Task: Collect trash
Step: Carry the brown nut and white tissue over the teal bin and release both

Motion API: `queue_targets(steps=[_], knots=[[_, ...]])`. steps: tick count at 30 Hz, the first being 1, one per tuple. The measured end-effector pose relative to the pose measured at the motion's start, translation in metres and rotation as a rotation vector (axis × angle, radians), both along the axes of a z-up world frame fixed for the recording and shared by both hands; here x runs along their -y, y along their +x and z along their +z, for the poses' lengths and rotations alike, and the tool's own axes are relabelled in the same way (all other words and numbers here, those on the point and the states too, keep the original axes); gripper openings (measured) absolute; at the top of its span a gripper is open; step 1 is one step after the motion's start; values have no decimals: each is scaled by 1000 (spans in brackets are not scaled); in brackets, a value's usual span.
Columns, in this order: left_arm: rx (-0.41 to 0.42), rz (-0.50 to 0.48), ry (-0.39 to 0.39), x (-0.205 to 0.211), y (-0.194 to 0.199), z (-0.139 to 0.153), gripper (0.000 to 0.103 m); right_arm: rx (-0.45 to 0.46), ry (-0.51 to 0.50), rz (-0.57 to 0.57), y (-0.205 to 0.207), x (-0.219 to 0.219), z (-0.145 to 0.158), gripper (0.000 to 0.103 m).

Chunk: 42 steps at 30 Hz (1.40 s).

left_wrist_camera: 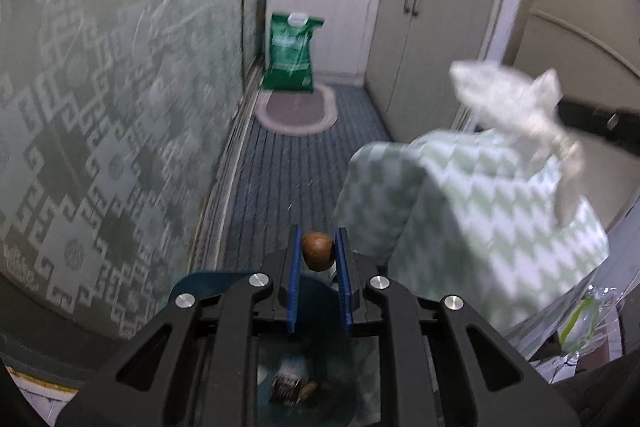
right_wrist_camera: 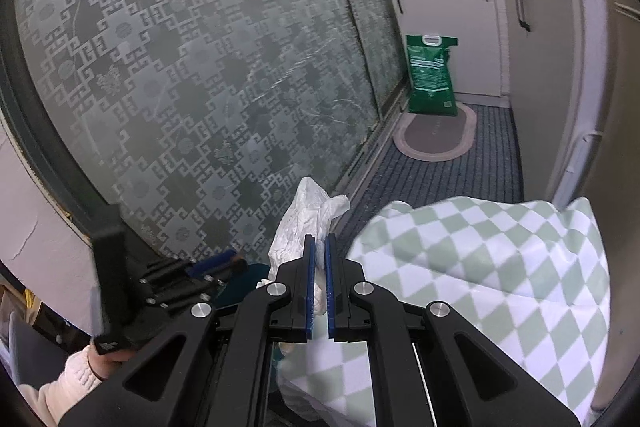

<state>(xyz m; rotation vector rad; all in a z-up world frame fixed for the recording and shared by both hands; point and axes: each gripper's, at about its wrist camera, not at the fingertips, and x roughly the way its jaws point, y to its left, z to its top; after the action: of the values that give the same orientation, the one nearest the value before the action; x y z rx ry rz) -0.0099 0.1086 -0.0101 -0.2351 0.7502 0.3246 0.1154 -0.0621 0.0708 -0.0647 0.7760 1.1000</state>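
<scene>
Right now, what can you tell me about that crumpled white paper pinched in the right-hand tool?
The crumpled white tissue paper looks thin, soft and heavily wrinkled, bunched into an irregular wad. The right gripper has its blue-padded jaws shut on its lower part, so most of the wad rises above and to the left of the fingertips, while a smaller bit hangs below between the pads. It is held in the air above the green-and-white checked cloth, beside the patterned frosted glass door. Only the jaws visibly touch it.

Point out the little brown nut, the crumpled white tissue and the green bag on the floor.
brown nut (left_wrist_camera: 317, 250): left wrist view, on its rounded top between the blue pads.
crumpled white tissue (right_wrist_camera: 304, 219): right wrist view, on its bunched upper part.
green bag (right_wrist_camera: 431, 75): right wrist view, on its printed front.
</scene>
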Motion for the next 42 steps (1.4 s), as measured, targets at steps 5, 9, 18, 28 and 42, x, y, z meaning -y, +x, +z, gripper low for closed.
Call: queue_targets(steps=[5, 9, 18, 28, 42], knots=[[-103, 36, -25, -15, -7, -19, 18, 10, -17, 26, -9, -16, 1, 5], [-147, 40, -51, -24, -11, -28, 18, 9, -40, 39, -12, -26, -3, 5], [-251, 47, -86, -40, -14, -53, 18, -21, -145, 83, -21, -60, -32, 5], [-273, 74, -106, -58, -25, -61, 23, -48, -267, 137, -40, -96, -68, 5], [-117, 101, -22, -61, -41, -26, 29, -89, -377, 205, -62, -126, -105, 4]])
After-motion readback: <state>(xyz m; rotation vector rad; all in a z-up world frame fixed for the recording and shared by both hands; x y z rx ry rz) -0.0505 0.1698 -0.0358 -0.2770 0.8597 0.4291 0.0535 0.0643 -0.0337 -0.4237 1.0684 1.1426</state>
